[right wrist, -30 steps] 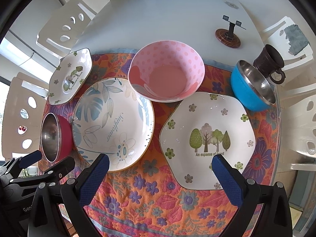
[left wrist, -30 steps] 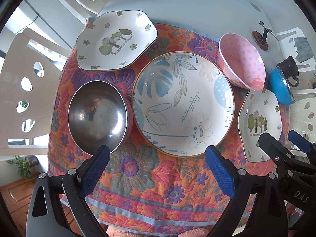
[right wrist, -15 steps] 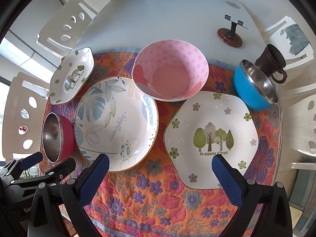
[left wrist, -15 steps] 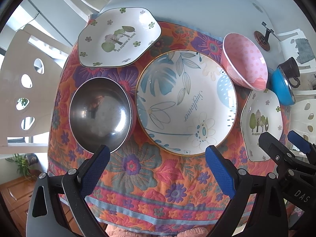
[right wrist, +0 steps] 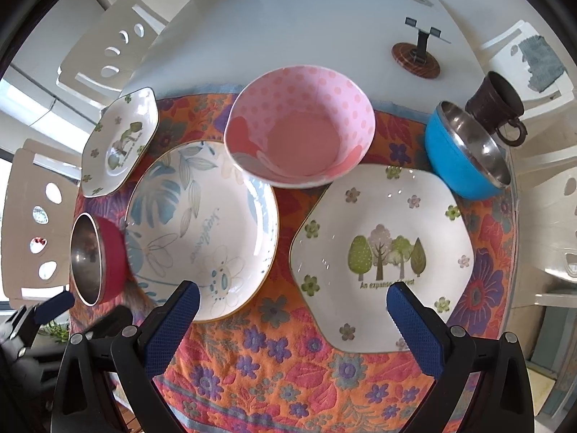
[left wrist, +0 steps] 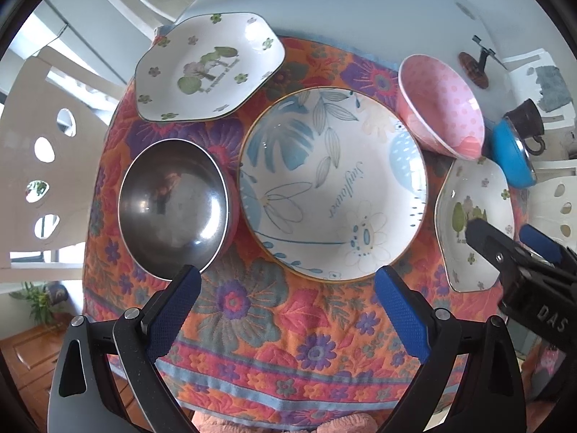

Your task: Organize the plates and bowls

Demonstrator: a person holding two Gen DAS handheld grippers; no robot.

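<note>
Nothing stacked yet, all dishes spread out on the floral cloth [right wrist: 274, 364]. Both tongs wide open, holding nothing. Left gripper [left wrist: 288, 306] hovering over the cloth's near edge, between steel bowl [left wrist: 173, 205] and round plate [left wrist: 331, 187]. Right gripper [right wrist: 292, 314] closer to the tree plate [right wrist: 382, 256], straight ahead and a bit right. Pink bowl [right wrist: 299, 133] toward the far edge, blue bowl [right wrist: 465, 151] at the far right corner. Probably a right-hand grab of the tree plate's near rim first.

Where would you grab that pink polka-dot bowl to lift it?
By its thin rim on the near side: the pink bowl sits upright, too wide to span. The open right tool could put one finger inside, one outside. Its near edge overlaps the round leaf plate, so lift straight up.
</note>
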